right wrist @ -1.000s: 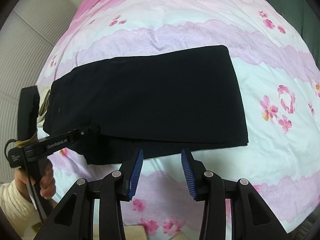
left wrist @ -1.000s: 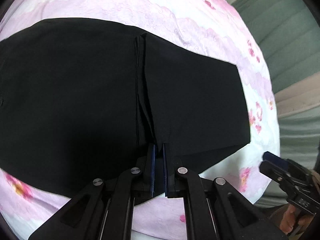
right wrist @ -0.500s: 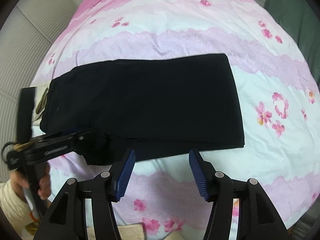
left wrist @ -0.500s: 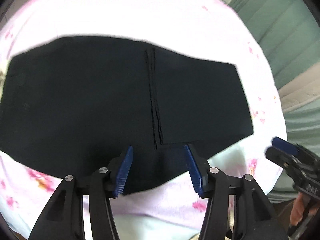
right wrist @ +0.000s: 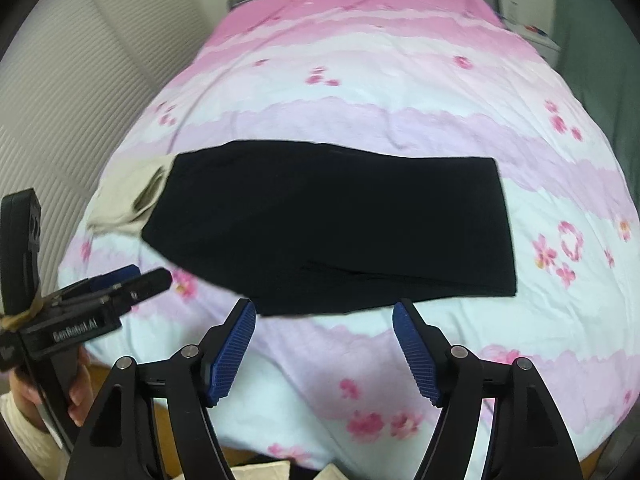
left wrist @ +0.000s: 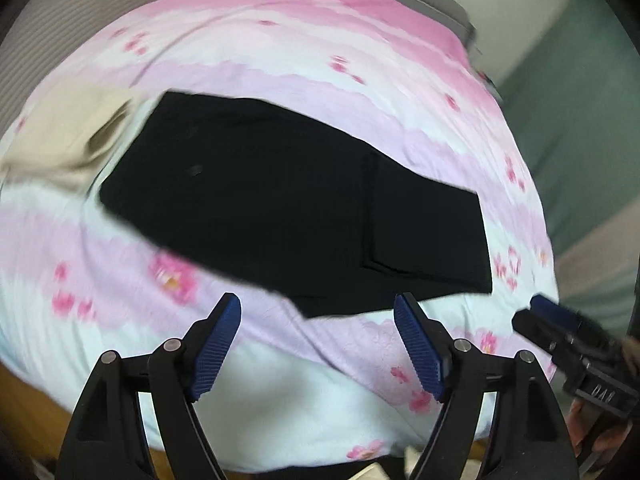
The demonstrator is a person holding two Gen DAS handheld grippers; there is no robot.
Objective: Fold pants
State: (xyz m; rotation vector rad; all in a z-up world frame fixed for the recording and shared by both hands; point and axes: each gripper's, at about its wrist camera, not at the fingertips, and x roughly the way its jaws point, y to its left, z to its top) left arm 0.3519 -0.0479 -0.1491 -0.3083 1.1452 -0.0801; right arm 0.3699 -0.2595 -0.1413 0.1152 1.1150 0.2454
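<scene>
The black pants (left wrist: pixel 288 208) lie folded flat on the bed, the leg ends laid back over the upper part; they also show in the right wrist view (right wrist: pixel 332 228). My left gripper (left wrist: pixel 318 344) is open and empty, held back above the bed's near edge, clear of the pants. My right gripper (right wrist: pixel 324 350) is open and empty too, just short of the pants' near edge. Each gripper shows at the side of the other's view.
The pants rest on a pink, white and lilac flowered bedspread (right wrist: pixel 400 60). A beige garment (left wrist: pixel 60 140) lies at the pants' waist end, also in the right wrist view (right wrist: pixel 128 196). A ribbed wall (right wrist: pixel 60 80) is left, a green curtain (left wrist: pixel 580 100) right.
My left gripper has let go of the pants' fold, opened wide and drawn back toward the bed's near edge. My right gripper has opened wider and drawn back as well.
</scene>
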